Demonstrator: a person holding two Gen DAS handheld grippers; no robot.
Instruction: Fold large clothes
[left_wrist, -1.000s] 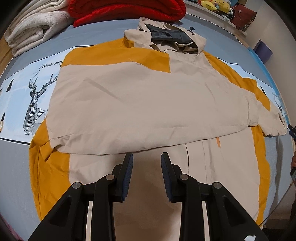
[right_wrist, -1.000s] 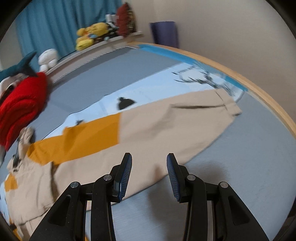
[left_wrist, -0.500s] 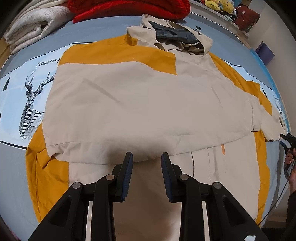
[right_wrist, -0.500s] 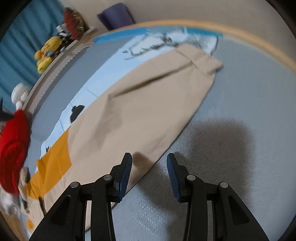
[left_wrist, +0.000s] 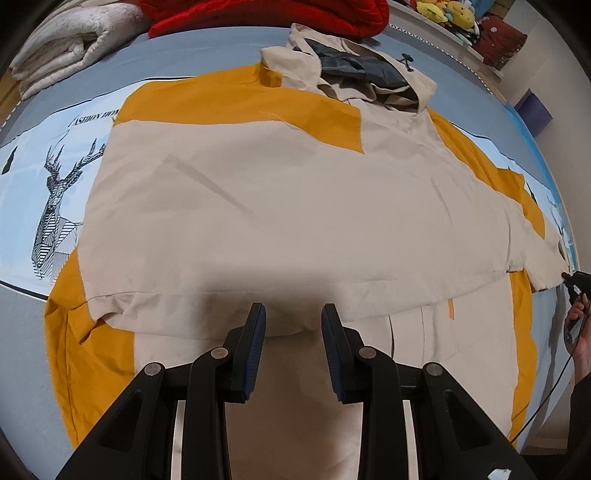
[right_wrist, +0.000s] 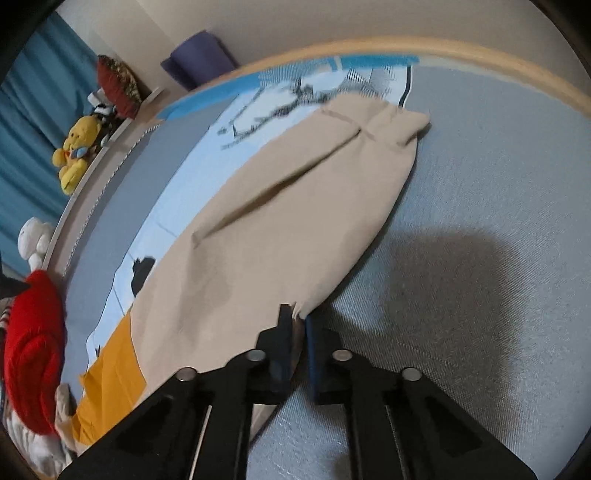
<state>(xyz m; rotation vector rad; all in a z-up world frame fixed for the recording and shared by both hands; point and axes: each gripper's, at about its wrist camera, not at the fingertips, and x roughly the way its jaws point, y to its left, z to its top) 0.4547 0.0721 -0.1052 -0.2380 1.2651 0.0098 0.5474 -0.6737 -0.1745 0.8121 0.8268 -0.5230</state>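
Observation:
A beige and mustard hooded jacket lies flat on the bed, its left sleeve folded across the body and its hood at the far end. My left gripper hovers open just over the folded sleeve's near edge, with nothing between its pads. The other sleeve stretches out to its cuff. My right gripper is shut on this sleeve's near edge, with a little cloth pinched between the pads. In the left wrist view that gripper and the hand on it show at the far right, by the sleeve's end.
A red blanket and a folded white blanket lie beyond the hood. The sheet has a deer print. Plush toys sit on a ledge behind the bed. The bed's wooden edge curves past the cuff.
My right gripper has sunk and rolled towards the outstretched sleeve, and its jaws have closed on the sleeve's edge. My left gripper has hardly moved and stays open.

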